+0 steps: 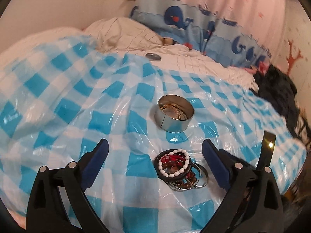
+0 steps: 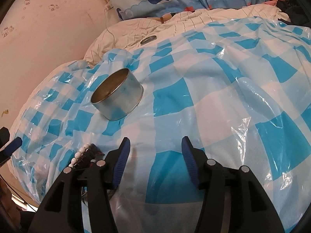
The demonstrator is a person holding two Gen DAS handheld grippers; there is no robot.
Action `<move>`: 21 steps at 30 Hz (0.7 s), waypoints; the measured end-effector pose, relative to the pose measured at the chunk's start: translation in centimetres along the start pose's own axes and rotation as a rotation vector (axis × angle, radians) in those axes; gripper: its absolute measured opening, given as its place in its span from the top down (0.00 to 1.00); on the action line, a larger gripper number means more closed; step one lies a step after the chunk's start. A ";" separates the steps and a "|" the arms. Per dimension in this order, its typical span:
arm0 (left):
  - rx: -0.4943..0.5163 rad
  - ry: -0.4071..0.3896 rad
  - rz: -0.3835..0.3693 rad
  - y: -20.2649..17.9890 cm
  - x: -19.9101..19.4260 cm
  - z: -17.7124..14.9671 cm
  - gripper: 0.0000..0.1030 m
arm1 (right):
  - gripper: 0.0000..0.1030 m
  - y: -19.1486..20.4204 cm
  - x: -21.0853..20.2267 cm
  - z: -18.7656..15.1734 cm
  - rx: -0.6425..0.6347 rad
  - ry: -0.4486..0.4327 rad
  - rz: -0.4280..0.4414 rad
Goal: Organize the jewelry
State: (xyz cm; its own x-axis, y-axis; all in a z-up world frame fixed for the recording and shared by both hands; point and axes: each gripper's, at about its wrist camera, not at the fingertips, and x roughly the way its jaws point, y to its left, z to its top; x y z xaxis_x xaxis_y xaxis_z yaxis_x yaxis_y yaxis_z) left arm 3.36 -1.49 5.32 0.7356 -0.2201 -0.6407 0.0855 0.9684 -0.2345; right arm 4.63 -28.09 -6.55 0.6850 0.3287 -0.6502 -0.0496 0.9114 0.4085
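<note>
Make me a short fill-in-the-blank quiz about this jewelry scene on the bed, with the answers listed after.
1. The round metal tin stands on a blue and white ____ plastic sheet.
2. On top of the bracelet pile lies a string of ____ beads.
3. The left gripper has its jaws ____ with nothing pressed between them.
4. The tin's lid lies ____ the tin, on the quilt.

Answers: checked; white; open; beyond
</note>
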 end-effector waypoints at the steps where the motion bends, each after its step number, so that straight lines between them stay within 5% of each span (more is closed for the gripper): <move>1: -0.006 0.006 0.000 0.0 0.3 0.0 0.10 | 0.46 0.0 0.1 0.0 -0.001 0.001 0.003; 21: 0.102 0.059 0.017 -2.8 3.2 -1.1 0.10 | 0.38 0.5 0.1 -0.2 -0.019 0.009 0.020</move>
State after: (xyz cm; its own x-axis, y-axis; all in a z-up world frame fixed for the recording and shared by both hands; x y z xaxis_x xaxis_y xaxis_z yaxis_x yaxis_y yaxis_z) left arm 4.78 -5.04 3.12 0.6968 -0.2068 -0.6868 0.1436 0.9784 -0.1489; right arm 4.53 -27.55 -6.54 0.6775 0.3494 -0.6473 -0.0777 0.9091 0.4094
